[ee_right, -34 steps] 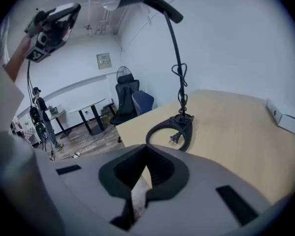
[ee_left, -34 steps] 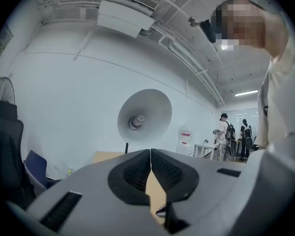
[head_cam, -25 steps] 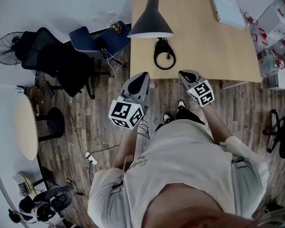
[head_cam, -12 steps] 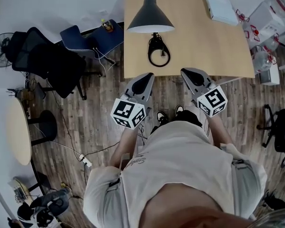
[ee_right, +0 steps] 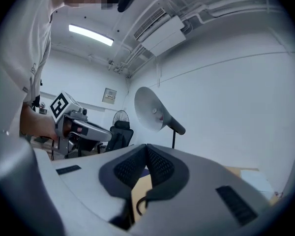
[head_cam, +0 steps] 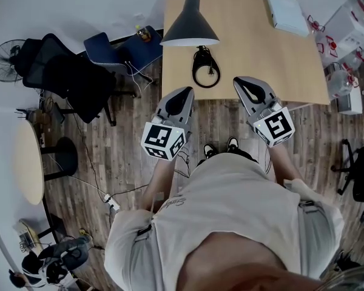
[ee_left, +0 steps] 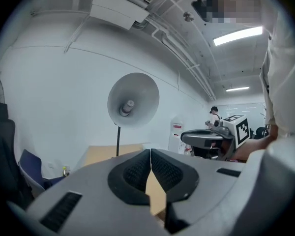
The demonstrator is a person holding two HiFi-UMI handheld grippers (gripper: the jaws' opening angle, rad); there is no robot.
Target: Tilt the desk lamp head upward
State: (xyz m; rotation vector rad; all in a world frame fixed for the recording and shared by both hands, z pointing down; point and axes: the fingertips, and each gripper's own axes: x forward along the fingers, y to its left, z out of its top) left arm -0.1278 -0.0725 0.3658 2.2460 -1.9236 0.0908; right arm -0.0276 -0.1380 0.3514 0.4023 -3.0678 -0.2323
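A black desk lamp stands on the wooden desk (head_cam: 261, 47); its cone head (head_cam: 190, 24) points down toward the person. The head also shows in the left gripper view (ee_left: 132, 98) and the right gripper view (ee_right: 151, 110). The lamp's coiled black cable (head_cam: 205, 68) lies on the desk below the head. My left gripper (head_cam: 183, 93) hovers at the desk's near edge, jaws shut, nothing held. My right gripper (head_cam: 245, 83) is over the near edge too, shut and empty. Both grippers are short of the lamp and apart from it.
A white box (head_cam: 288, 12) lies at the desk's far right. Black and blue chairs (head_cam: 79, 71) stand left of the desk, a fan (head_cam: 1, 58) beyond them. A round table (head_cam: 29, 162) is at left. White boxes (head_cam: 352, 23) stand right of the desk.
Both grippers have edged forward toward the desk's near edge, the right one now over it. The head camera shifted slightly. Both grippers stayed shut.
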